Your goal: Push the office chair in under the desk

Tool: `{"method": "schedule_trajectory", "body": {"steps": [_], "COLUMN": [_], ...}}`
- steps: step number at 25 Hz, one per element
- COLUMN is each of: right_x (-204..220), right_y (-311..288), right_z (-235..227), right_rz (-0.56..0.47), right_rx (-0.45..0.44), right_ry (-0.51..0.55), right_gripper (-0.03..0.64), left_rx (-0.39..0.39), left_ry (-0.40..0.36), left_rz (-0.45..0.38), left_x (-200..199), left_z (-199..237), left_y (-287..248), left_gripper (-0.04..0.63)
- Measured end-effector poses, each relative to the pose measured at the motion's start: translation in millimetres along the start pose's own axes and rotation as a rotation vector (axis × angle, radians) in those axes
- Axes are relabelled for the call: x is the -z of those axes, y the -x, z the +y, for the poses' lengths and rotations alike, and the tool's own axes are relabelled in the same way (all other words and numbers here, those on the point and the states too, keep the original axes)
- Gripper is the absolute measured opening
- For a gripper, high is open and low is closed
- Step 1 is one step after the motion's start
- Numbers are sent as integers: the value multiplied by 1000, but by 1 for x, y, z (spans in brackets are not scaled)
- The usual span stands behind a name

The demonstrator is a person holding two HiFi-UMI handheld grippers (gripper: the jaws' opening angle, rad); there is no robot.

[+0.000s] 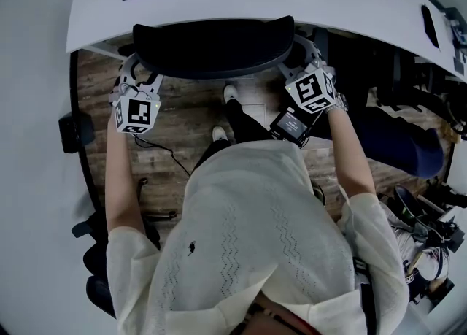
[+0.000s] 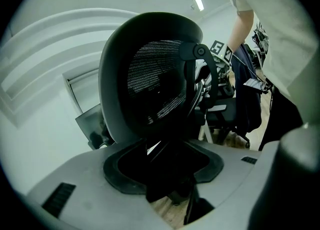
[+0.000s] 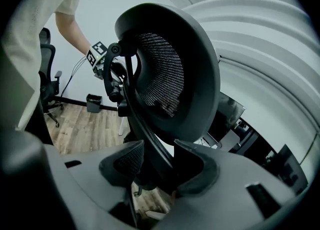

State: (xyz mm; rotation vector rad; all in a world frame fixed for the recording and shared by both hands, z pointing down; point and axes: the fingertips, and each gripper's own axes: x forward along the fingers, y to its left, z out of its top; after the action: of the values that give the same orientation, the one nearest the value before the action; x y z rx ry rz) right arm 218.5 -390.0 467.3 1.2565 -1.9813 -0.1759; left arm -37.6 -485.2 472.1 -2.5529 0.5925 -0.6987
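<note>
Tools (image 1: 139, 74) (image 1: 303, 62) on black mesh-backed chair (image 1: 215, 45)

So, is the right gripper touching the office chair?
Touching: in the right gripper view, the right gripper clamps the office chair by its back frame.

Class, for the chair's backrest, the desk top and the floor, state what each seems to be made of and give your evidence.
The backrest looks like black woven mesh, since the weave is see-through, set in a matt grey rim that is probably plastic. The desk top is smooth, white and faintly glossy, so likely laminate. The floor shows brown planks with grain: wood or wood-look laminate.
</note>
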Motion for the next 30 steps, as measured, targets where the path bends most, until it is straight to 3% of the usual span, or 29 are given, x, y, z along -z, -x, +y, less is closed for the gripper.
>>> {"method": "schedule_trajectory", "body": {"steps": [30], "right_x": [-25], "right_y": [-21], "right_z": [3], "right_rz": [-19], "right_rx": [25], "right_ry": [-2], "right_gripper": [184], "left_rx": [26], "left_ry": [-2], "left_rz": [-24], "left_x": [20], "left_z": [34], "left_y": [-4], "left_gripper": [204]}}
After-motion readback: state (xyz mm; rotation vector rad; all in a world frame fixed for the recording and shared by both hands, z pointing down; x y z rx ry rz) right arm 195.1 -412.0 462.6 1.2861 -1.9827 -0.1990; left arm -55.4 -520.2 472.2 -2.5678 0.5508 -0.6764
